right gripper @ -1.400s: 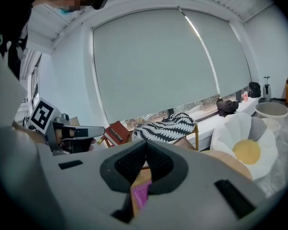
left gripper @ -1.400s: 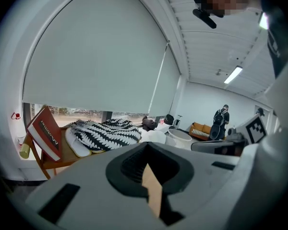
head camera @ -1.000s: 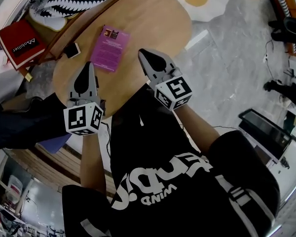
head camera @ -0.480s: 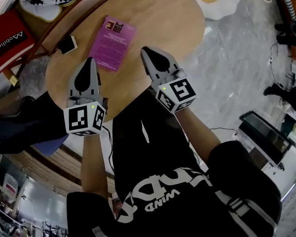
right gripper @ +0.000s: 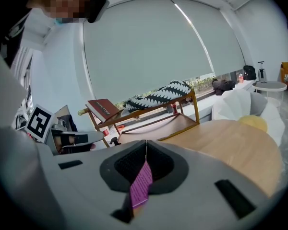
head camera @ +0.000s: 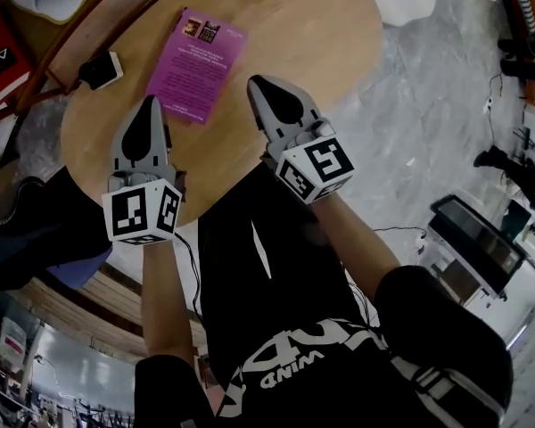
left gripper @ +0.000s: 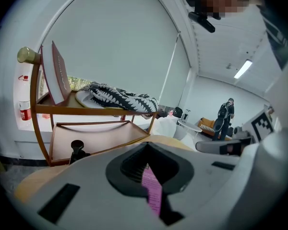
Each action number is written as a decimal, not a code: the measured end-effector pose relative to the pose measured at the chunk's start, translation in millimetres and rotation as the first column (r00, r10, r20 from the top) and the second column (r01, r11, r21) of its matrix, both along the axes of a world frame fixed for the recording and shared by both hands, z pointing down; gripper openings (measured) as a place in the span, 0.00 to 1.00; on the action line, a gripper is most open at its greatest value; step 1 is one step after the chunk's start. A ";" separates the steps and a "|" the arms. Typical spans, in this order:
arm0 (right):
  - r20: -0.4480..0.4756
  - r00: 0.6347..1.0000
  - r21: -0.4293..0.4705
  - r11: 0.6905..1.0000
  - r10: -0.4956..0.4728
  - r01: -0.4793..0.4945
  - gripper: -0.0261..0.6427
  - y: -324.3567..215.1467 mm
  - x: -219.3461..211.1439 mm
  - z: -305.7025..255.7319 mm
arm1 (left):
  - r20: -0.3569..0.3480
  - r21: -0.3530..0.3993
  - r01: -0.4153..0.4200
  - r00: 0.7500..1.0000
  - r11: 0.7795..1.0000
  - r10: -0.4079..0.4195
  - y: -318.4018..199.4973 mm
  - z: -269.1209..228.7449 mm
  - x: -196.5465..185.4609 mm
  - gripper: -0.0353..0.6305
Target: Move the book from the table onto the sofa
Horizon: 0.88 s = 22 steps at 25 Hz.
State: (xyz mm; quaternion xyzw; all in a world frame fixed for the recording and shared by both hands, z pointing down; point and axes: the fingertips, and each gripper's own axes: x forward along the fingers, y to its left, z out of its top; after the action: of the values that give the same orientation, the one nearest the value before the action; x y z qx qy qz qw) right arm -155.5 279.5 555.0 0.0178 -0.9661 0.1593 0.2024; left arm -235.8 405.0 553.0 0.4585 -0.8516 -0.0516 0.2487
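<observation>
A small black-and-white device (head camera: 98,68) lies at the edge of the tabletop (head camera: 321,52), just beside a wooden rack (left gripper: 86,110). On the rack's upper shelf a red book (left gripper: 57,75) leans next to a black-and-white striped cushion (left gripper: 121,97). Grey marbled floor (head camera: 428,123) spreads beyond, with a dark screen (head camera: 481,239) at the right and a person (left gripper: 226,115) standing far off

Left gripper (head camera: 149,102) jaws closed tight, empty, right gripper (head camera: 255,81) the same by my read, the two side by side, noses tipped slightly down, forearms (head camera: 160,283) stretched forward behind them.
</observation>
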 end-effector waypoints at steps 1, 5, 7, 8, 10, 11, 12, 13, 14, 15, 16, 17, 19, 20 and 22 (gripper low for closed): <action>-0.003 1.000 -0.003 1.000 0.004 -0.004 0.04 -0.4 0.4 4.4 | 0.002 -0.001 -0.001 1.000 1.000 0.001 -0.7 2.7 -0.3 0.06; -0.020 1.000 -0.022 1.000 0.010 -0.010 0.04 2.0 -0.4 17.4 | 0.000 -0.018 -0.014 1.000 1.000 0.014 -1.3 10.8 -1.4 0.06; -0.028 1.000 -0.033 0.999 0.006 -0.007 0.04 5.0 -1.7 20.7 | -0.008 -0.025 -0.022 1.000 0.999 0.021 -0.9 13.6 -2.3 0.06; -0.031 1.000 -0.038 0.999 0.003 -0.004 0.04 6.2 -2.4 22.1 | -0.012 -0.028 -0.025 1.000 0.999 0.025 -0.9 14.8 -3.0 0.06; -0.037 0.999 -0.049 0.999 -0.004 0.002 0.05 7.6 -4.5 25.0 | -0.016 -0.034 -0.027 1.000 0.999 0.026 -1.4 17.2 -5.5 0.07; -0.040 0.999 -0.058 0.998 -0.008 0.005 0.07 8.1 -5.9 26.7 | -0.017 -0.038 -0.027 1.000 0.999 0.026 -1.8 18.5 -6.9 0.08; -0.043 0.999 -0.067 0.998 -0.011 0.008 0.12 8.3 -7.3 28.7 | -0.017 -0.041 -0.028 0.999 0.999 0.028 -2.4 19.8 -8.0 0.09; -0.046 0.999 -0.074 0.997 -0.014 0.010 0.16 8.3 -8.5 31.0 | -0.019 -0.044 -0.030 0.999 0.999 0.030 -3.1 21.3 -8.8 0.10; -0.049 0.999 -0.078 0.997 -0.015 0.011 0.18 8.0 -9.7 33.5 | -0.021 -0.046 -0.033 0.999 0.998 0.032 -3.8 23.1 -9.4 0.12; -0.052 0.999 -0.081 0.997 -0.015 0.011 0.20 7.7 -10.9 36.3 | -0.025 -0.047 -0.037 0.999 0.998 0.036 -4.5 25.3 -9.9 0.14; -0.055 0.998 -0.087 0.996 -0.017 0.012 0.23 7.6 -12.3 39.1 | -0.031 -0.048 -0.041 0.999 0.998 0.040 -5.3 27.9 -10.2 0.16; -0.055 0.998 -0.100 0.995 -0.021 0.015 0.27 8.1 -14.1 41.9 | -0.037 -0.049 -0.047 0.998 0.998 0.045 -6.0 30.7 -10.4 0.18; -0.050 0.998 -0.142 0.989 -0.039 0.031 0.36 11.0 -18.2 46.0 | -0.049 -0.052 -0.058 0.997 0.997 0.056 -7.7 36.3 -10.4 0.22; -0.046 0.998 -0.160 0.986 -0.050 0.042 0.39 12.7 -19.9 47.1 | -0.054 -0.052 -0.064 0.997 0.997 0.061 -8.7 38.5 -10.2 0.23; -0.042 0.997 -0.179 0.982 -0.064 0.055 0.41 15.1 -21.3 48.5 | -0.063 -0.044 -0.076 0.995 0.996 0.073 -11.5 41.3 -8.9 0.28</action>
State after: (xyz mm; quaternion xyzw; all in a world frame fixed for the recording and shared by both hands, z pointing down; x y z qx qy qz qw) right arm -176.9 294.5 603.5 -0.0254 -0.9431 0.2382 0.2308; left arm -244.7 393.4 594.2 0.4822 -0.8269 -0.0365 0.2868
